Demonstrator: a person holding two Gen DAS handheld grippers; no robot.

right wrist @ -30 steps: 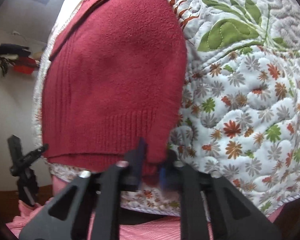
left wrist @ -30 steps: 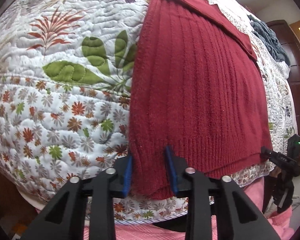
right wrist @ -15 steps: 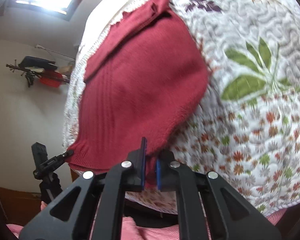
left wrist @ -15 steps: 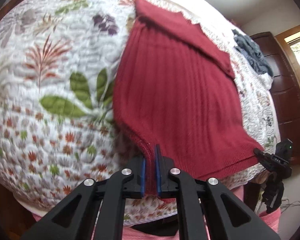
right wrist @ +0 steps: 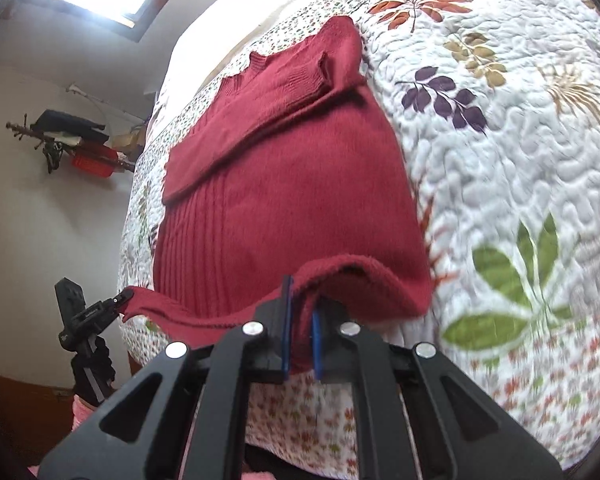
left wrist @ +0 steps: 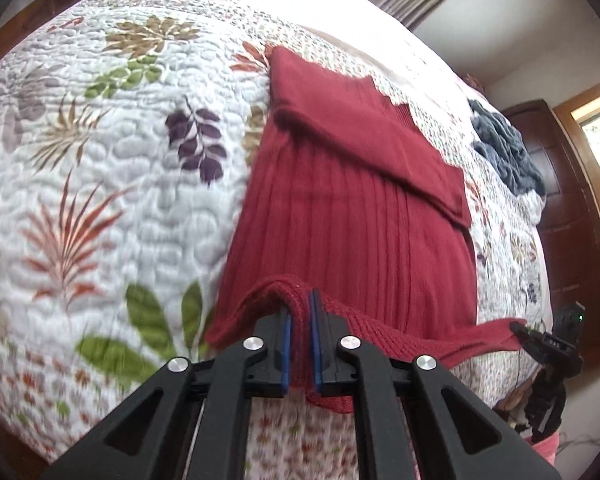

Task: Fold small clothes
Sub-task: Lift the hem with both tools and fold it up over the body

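A dark red ribbed sweater (left wrist: 348, 216) (right wrist: 284, 184) lies lengthwise on a floral quilt, its sleeves folded across the far end. My left gripper (left wrist: 299, 316) is shut on the near hem at its left corner and holds it lifted off the quilt. In the right wrist view my right gripper (right wrist: 302, 312) is shut on the hem's other corner, also raised. The hem sags between the two grips. Each gripper appears in the other's view, the right gripper (left wrist: 540, 340) at the right edge and the left gripper (right wrist: 92, 312) at the left edge.
The quilt (left wrist: 112, 184) (right wrist: 512, 128) covers a bed. A grey-blue garment (left wrist: 504, 152) lies bunched at the far right of the bed. A dark wooden dresser (left wrist: 568, 216) stands beyond it. A wall rack with a red item (right wrist: 88, 160) hangs left.
The left gripper went from open around the hem to shut on it. Both grippers then rose and moved forward, lifting the hem off the near bed edge over the sweater's body.
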